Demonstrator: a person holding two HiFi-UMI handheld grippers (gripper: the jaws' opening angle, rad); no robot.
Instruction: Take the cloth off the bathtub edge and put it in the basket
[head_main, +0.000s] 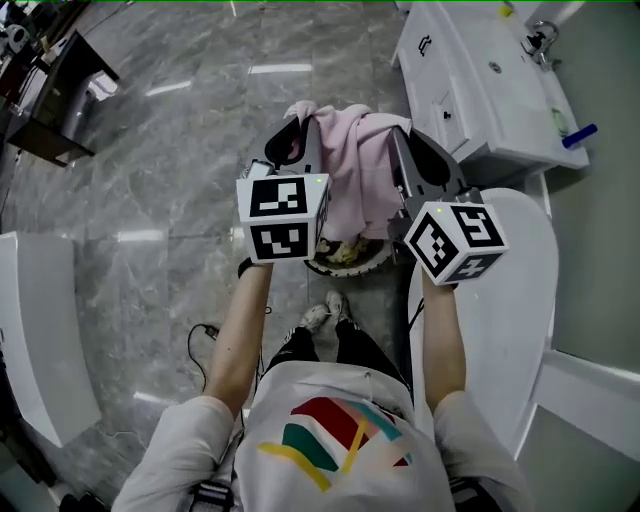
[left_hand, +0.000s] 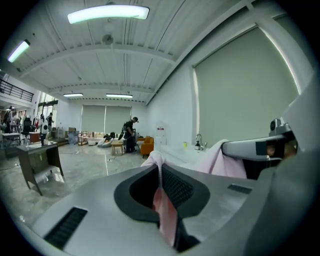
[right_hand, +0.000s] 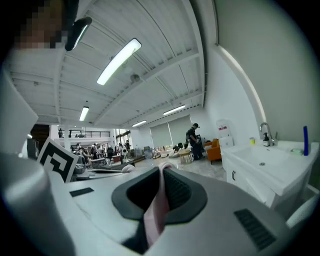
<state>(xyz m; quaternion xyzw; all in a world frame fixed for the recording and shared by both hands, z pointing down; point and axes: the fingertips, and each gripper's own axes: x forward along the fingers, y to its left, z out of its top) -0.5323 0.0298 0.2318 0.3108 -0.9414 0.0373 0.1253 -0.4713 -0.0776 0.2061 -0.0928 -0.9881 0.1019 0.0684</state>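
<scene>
A pink cloth (head_main: 352, 170) hangs spread between my two grippers, held up in the air over a round woven basket (head_main: 350, 258) on the floor. My left gripper (head_main: 303, 128) is shut on the cloth's left corner, and a pink strip (left_hand: 164, 205) is pinched between its jaws. My right gripper (head_main: 398, 135) is shut on the right corner, where the cloth (right_hand: 156, 207) is likewise clamped. The white bathtub (head_main: 515, 300) lies to the right, its edge bare beside my right arm. The cloth hides most of the basket.
A white sink cabinet (head_main: 490, 90) with a tap stands at the far right. Another white tub (head_main: 40, 330) lies at the left, and a dark table (head_main: 55, 100) sits at the far left. Grey marble floor surrounds the basket. People stand far off in the hall.
</scene>
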